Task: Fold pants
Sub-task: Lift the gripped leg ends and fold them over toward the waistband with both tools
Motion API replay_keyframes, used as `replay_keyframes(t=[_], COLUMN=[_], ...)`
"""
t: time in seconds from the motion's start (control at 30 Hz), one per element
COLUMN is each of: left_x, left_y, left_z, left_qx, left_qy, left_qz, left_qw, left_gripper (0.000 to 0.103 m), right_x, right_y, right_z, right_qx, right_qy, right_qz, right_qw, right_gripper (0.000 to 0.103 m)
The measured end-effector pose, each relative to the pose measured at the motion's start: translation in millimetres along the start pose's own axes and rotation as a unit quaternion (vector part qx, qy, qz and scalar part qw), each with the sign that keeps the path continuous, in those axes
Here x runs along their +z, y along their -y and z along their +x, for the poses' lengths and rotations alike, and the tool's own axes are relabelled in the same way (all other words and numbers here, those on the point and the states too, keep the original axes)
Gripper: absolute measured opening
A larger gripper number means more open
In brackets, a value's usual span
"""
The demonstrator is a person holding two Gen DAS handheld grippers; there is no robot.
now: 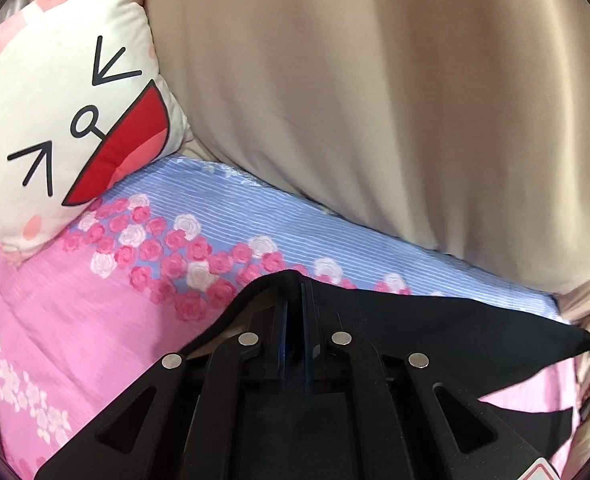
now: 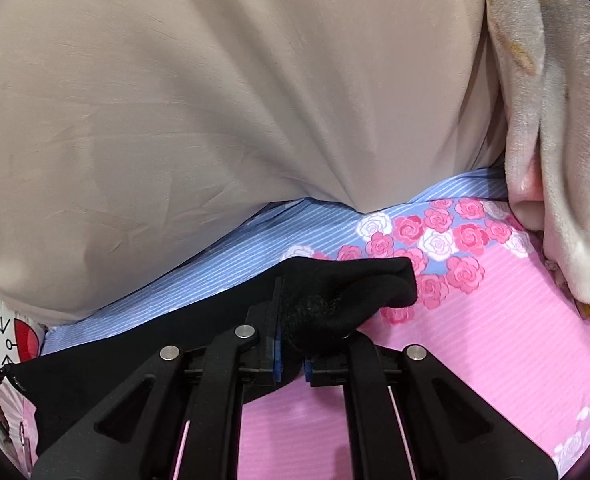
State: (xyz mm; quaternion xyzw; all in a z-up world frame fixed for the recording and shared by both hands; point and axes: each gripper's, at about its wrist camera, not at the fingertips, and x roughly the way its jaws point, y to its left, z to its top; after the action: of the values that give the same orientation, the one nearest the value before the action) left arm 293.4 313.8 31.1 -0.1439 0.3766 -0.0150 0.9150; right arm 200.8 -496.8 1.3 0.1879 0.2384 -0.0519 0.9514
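Over the pink floral bedsheet [image 1: 75, 340], both grippers, left [image 1: 297, 292] and right [image 2: 291, 320], clench one edge of the black pants [image 1: 435, 332], a soft, light cloth that looks best held at its corners.

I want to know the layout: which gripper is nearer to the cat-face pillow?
Left. The left gripper, shut on the black pants, has the cat-face pillow close by. From the right gripper, the pillow shows only at the far edge, past the stretched pants.
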Motion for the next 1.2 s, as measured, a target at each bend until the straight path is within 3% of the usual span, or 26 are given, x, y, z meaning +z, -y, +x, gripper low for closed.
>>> replay_keyframes(t=[0.07, 0.2, 0.33, 0.47, 0.63, 0.7, 0.87, 0.93, 0.97, 1.07, 1.2], left_x=[-7.3, -26.9, -69.2, -127.7, -185.0, -194.5, -182.9, -180.9, -181.1, -181.2, -182.2], left_y=[1.2, -0.4, -11.8, -38.3, -72.7, -85.8, -96.6, -95.6, -94.9, -93.8, -90.7], left_z=[-15.6, -53.1, -92.0, -100.7, -64.0, -51.7, -58.3, -65.5, -70.0, -71.1, -62.1], left_qx=[-0.009, -0.031, -0.040, -0.019, 0.040, 0.056, 0.050, 0.061, 0.068, 0.086, 0.085], left_qy=[0.009, 0.028, 0.032, -0.009, -0.088, -0.094, -0.093, -0.092, -0.090, -0.093, -0.104], left_qz=[0.005, 0.018, 0.030, 0.031, 0.021, 0.006, -0.022, -0.015, -0.012, -0.009, -0.023], left_qw=[0.9999, 0.9990, 0.9983, 0.9993, 0.9951, 0.9939, 0.9941, 0.9938, 0.9935, 0.9919, 0.9906], left_gripper=[0.004, 0.004, 0.005, 0.005, 0.007, 0.012, 0.016, 0.019, 0.023, 0.024, 0.028], right_x=[-1.2, -13.2, -41.4, -83.2, -135.1, -142.1, -154.8, -155.7, -154.6, -140.9, -111.0], right_y=[-8.3, -18.7, -15.5, 4.7, 47.5, 58.3, 83.2, 90.5, 93.6, 109.3, 98.7], right_z=[2.9, -32.0, -73.7, -95.6, -102.9, -100.6, -119.7, -146.2, -161.1, -184.7, -158.4], right_qx=[0.008, 0.033, 0.053, 0.054, 0.040, 0.029, -0.006, -0.030, -0.037, -0.010, 0.016], right_qy=[0.004, 0.024, 0.038, 0.023, -0.017, -0.033, -0.055, -0.026, -0.003, 0.020, -0.015], right_qz=[-0.008, -0.032, -0.050, -0.056, -0.032, -0.027, -0.035, -0.044, -0.049, -0.025, -0.033], right_qw=[1.000, 0.999, 0.997, 0.997, 0.999, 0.999, 0.998, 0.998, 0.998, 0.999, 0.999], right_gripper=[0.006, 0.006, 0.006, 0.006, 0.006, 0.009, 0.033, 0.081, 0.094, 0.094, 0.094])
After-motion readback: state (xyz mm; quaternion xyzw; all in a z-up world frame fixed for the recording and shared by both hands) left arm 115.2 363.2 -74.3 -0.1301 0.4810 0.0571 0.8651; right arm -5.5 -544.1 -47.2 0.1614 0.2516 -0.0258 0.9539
